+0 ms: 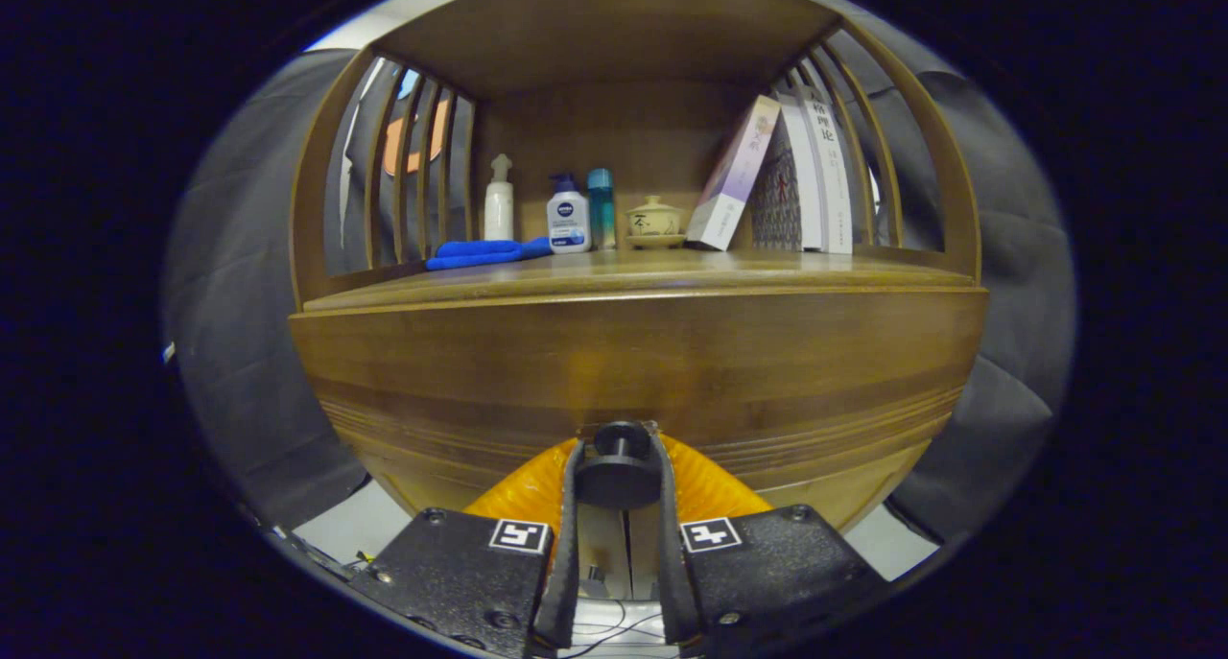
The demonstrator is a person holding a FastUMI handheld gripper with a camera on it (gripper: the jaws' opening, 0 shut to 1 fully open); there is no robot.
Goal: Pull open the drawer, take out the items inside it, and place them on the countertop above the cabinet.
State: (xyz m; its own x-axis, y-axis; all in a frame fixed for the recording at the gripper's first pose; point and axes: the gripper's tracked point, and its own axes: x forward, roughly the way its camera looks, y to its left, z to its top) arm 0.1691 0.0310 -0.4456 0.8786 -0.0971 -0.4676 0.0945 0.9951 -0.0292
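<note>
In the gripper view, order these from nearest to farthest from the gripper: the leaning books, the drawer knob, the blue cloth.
1. Drawer knob: clamped between the fingers of the gripper.
2. Blue cloth: on the countertop, beyond the fingers, left.
3. Leaning books: farther back, right.

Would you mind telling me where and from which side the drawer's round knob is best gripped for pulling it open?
Grip the knob across its round head, coming straight at the drawer front, one finger on each side. The head stands out from the panel, so the fingers can catch on it. The gripper is already placed that way, with both fingers pressed against the knob.
</note>
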